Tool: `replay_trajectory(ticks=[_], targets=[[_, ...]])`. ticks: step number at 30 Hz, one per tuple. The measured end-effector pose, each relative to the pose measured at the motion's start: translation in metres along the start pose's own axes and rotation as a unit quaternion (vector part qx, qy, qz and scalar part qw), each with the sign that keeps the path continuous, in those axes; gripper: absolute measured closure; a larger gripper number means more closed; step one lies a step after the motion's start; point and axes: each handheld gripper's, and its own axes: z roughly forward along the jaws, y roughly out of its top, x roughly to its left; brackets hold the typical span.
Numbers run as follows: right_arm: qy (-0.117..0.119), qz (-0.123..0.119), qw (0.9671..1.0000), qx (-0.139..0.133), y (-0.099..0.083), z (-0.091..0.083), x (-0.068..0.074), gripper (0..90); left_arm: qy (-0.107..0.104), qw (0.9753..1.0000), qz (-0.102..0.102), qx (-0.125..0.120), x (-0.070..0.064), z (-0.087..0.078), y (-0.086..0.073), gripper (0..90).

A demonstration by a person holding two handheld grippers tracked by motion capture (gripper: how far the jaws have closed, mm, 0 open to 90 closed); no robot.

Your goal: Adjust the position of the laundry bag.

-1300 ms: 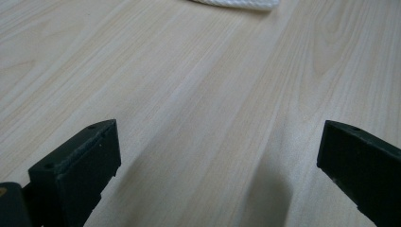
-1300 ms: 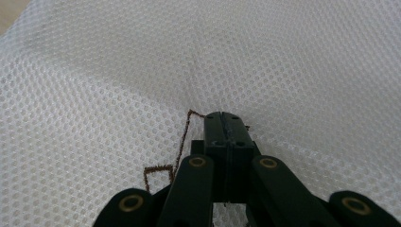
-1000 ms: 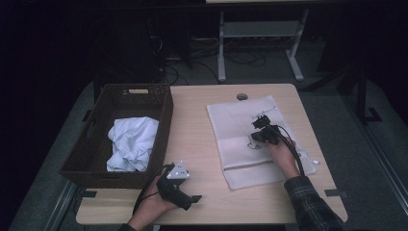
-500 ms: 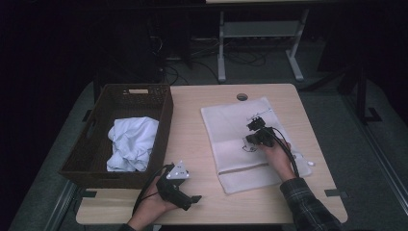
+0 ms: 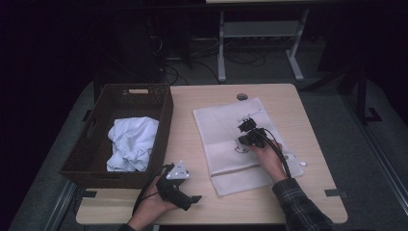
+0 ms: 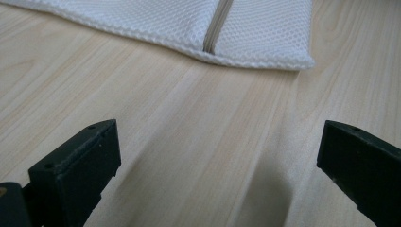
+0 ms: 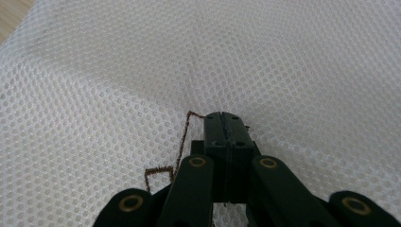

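White mesh laundry bag (image 5: 243, 139) spread flat on the right half of a pale wooden table (image 5: 192, 144), zip running near its front edge. Right gripper (image 7: 226, 124) pressed down on the middle of the bag, jaws together and pinching a small ridge of mesh beside a thin brown stitched outline; in the high view (image 5: 247, 126), seen at the bag's centre with a hand behind it and a plaid sleeve (image 5: 300, 207) entering from the bottom edge. Left gripper (image 5: 185, 190) resting low at the table's front edge, well apart from the bag, jaws spread wide over bare wood; in its own view (image 6: 213, 156), the bag's corner (image 6: 265, 47) and grey zip line lying ahead, beyond the tips. Dark woven basket (image 5: 91, 144) on the table's left side, holding a crumpled pale blue cloth (image 5: 130, 142). Small dark round cap (image 5: 242, 96) near the far edge of the table. Grey carpet around the table, cables and a metal frame (image 5: 260, 43) in the dim background.
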Motion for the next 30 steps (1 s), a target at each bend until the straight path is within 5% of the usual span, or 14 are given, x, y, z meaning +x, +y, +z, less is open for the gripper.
replay_trajectory(ticks=[18,24,30], targets=[[0.015,-0.031,0.9994,0.003,0.022,0.015,0.039,89.0,-0.004,1.0000,0.002,0.001,0.000,0.000,-0.001,0.0],[0.026,-0.024,0.9994,0.005,0.022,0.013,0.036,87.4,-0.005,1.0000,0.003,0.002,0.000,0.000,-0.001,0.0],[0.057,-0.012,0.9983,-0.001,0.018,0.004,0.026,74.6,-0.005,1.0000,0.003,0.003,0.000,0.000,-0.001,0.0]])
